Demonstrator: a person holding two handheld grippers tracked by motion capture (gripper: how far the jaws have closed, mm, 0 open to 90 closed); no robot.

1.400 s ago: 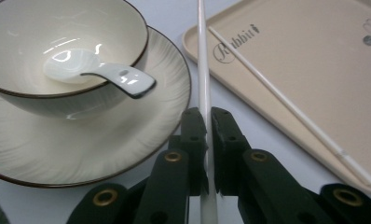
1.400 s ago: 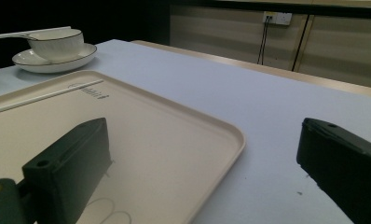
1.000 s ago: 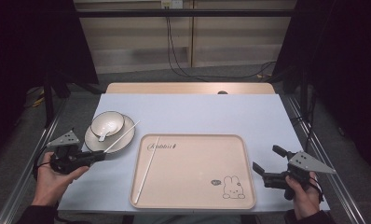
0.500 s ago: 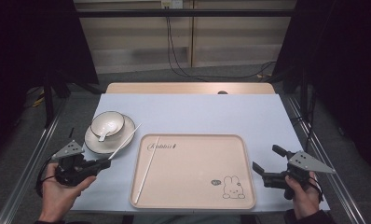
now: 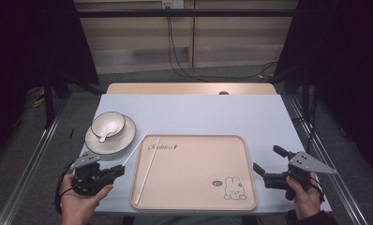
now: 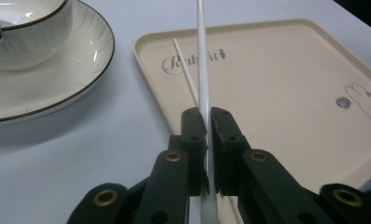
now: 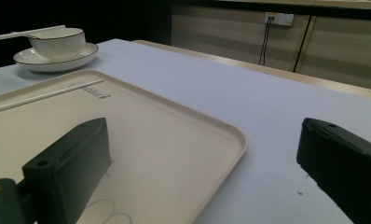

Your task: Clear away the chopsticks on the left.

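Observation:
My left gripper [image 5: 116,169] is low at the table's front left, just off the tray's left edge, shut on a white chopstick [image 5: 138,146]. In the left gripper view the jaws [image 6: 207,114] pinch the chopstick [image 6: 202,60], which points away over the tray's corner. A second white chopstick [image 5: 148,171] lies along the left side of the beige tray [image 5: 198,173], also seen past the jaws [image 6: 186,77]. My right gripper [image 5: 268,158] rests at the tray's right edge, open with nothing between its fingers [image 7: 202,154].
A white bowl [image 5: 108,124] with a spoon in it sits on a dark-rimmed plate [image 5: 110,143] at the left, behind my left gripper. The tray [image 6: 277,84] bears a rabbit drawing at its near right. The pale blue tabletop stretches beyond the tray.
My left gripper has moved nearer and to the right, from beside the plate toward the tray's front left, carrying the chopstick. The right gripper has stayed put.

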